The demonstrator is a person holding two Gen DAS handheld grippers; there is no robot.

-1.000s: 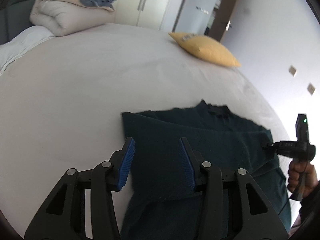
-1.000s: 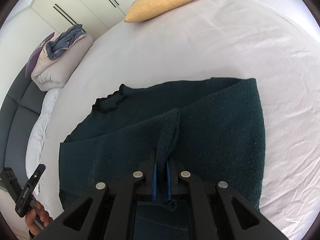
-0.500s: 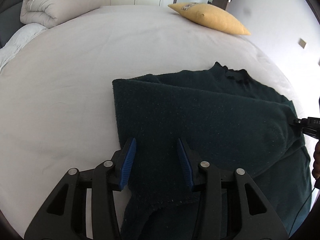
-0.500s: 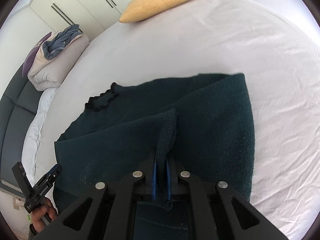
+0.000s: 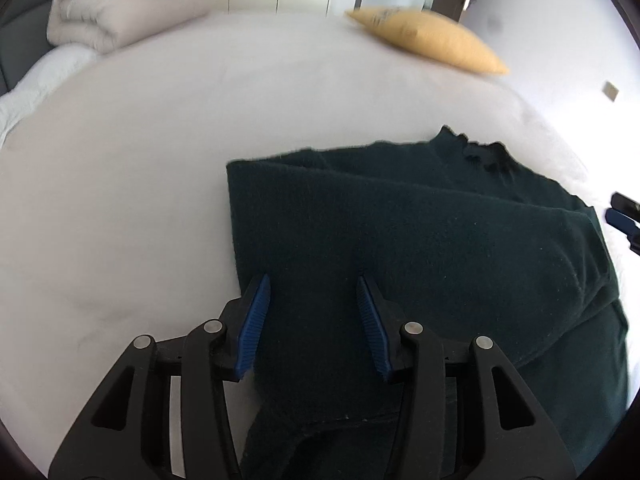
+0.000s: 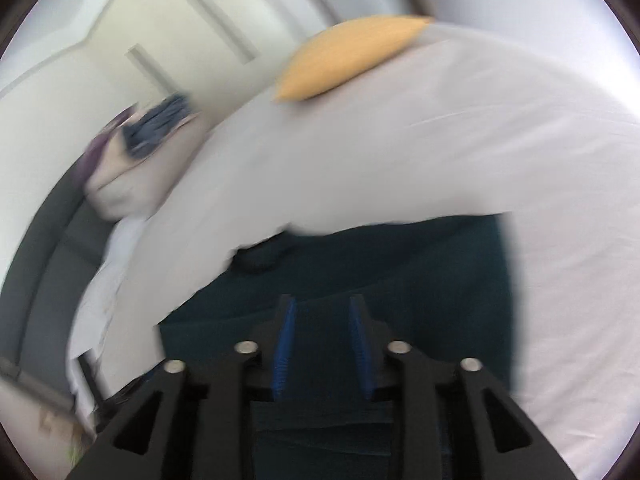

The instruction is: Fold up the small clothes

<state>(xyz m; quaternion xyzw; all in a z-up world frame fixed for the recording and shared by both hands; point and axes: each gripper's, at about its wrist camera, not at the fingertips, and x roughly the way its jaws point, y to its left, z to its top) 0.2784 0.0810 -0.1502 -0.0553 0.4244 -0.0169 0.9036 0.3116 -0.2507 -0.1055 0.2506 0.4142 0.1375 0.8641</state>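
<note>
The right hand-held gripper (image 6: 322, 334) has let go of the fold it pinched earlier and now stands spread over the dark green sweater (image 5: 420, 240). The left hand-held gripper (image 5: 313, 312) is spread too, the sweater lying on the bed (image 5: 140, 160) beneath and ahead of it.

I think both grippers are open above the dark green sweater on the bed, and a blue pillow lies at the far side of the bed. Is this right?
Not quite: the pillow is yellow, not blue, as both wrist views show. The rest holds: the left gripper and right gripper are open above the dark green sweater on the bed.
</note>
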